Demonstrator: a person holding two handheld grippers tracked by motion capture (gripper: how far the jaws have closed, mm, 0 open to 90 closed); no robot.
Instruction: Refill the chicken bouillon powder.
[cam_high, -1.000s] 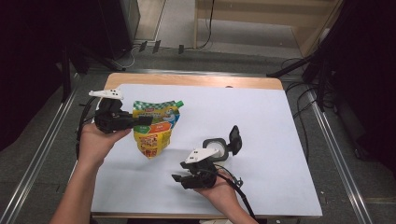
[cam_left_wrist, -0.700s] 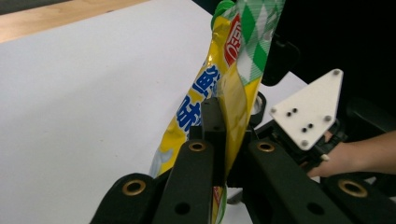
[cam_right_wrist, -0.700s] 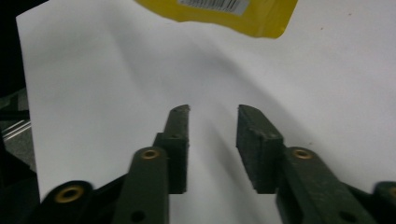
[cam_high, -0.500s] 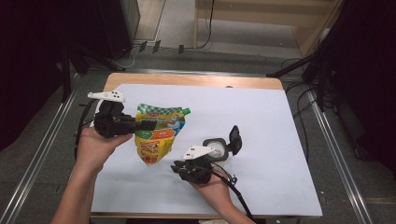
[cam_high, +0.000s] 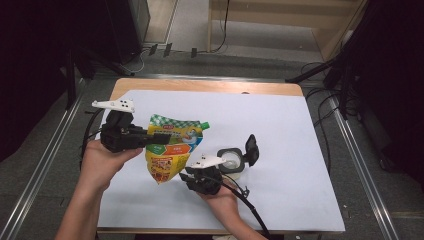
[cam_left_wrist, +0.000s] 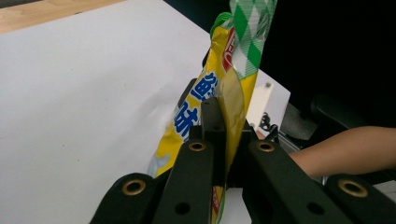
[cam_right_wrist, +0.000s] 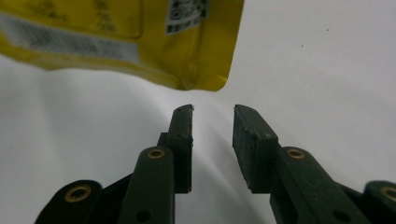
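A yellow spouted pouch (cam_high: 175, 150) with a green checked top and a green cap hangs above the white sheet. My left gripper (cam_high: 159, 138) is shut on its upper left edge. In the left gripper view the pouch (cam_left_wrist: 243, 56) rises edge-on from between the closed jaws of the left gripper (cam_left_wrist: 223, 122). My right gripper (cam_high: 186, 176) sits just under the pouch's lower end. Its jaws have just been opening and nothing is between them. In the right gripper view the pouch's bottom corner (cam_right_wrist: 116, 37) hangs just beyond the tips of the right gripper (cam_right_wrist: 212, 116).
A small clear tub (cam_high: 232, 161) with its black flip lid (cam_high: 251, 149) open stands right beside my right hand. The white sheet (cam_high: 280, 120) covers a wooden table (cam_high: 210, 86). Metal rails and cables run along both sides.
My left gripper has lifted the pouch and carried it a little to the right. My right gripper has moved left and down, closer under the pouch's lower end.
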